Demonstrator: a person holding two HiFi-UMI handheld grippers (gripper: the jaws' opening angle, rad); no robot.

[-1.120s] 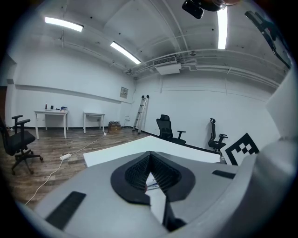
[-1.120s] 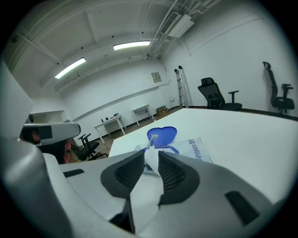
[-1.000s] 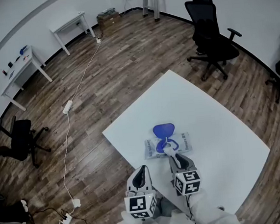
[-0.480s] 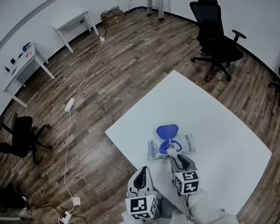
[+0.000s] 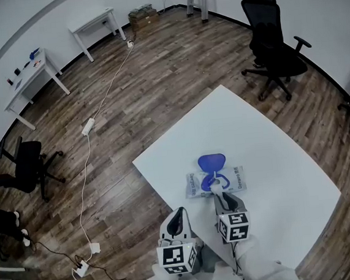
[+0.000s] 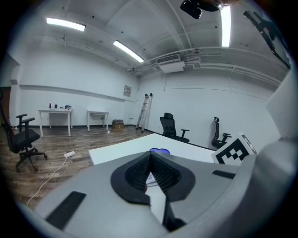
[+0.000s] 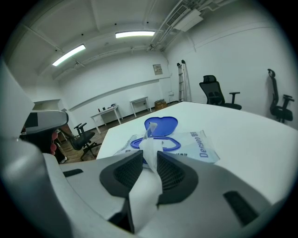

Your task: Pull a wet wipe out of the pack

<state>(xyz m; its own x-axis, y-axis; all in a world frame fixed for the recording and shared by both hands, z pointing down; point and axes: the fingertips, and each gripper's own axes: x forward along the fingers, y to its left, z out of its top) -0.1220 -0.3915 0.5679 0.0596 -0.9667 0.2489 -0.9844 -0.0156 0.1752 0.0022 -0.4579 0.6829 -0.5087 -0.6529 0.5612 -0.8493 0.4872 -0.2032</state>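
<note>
Wet wipe [image 7: 146, 181]: one only, white and bunched into a strip, rising out of the oval opening of the pack [image 5: 234, 178] and running from there back toward the person. Its long axis follows that line, from the pack straight into the right gripper [image 7: 149, 155], so a pull would go along the strip and away from the pack. The right fingers [image 7: 173, 173] stand spread with the wipe between them and are closing on it; the strip brushes both pads, but a firm pinch is not evident. One pack is present, lying flat on the white desk [image 5: 269, 158] near the person's edge, its long side crosswise to the person. Its single blue lid [image 5: 211, 161] is thrown open on the far side of the pack. The right gripper sits just on the near side of the pack, over its opening, and is plainly the nearer of the two. The left gripper [image 5: 178, 212] hangs farther off, to the near left of the pack, off the desk edge. Its fingers [image 6: 163, 172] are pressed together with nothing between them. Two grippers in all, one engaged.
</note>
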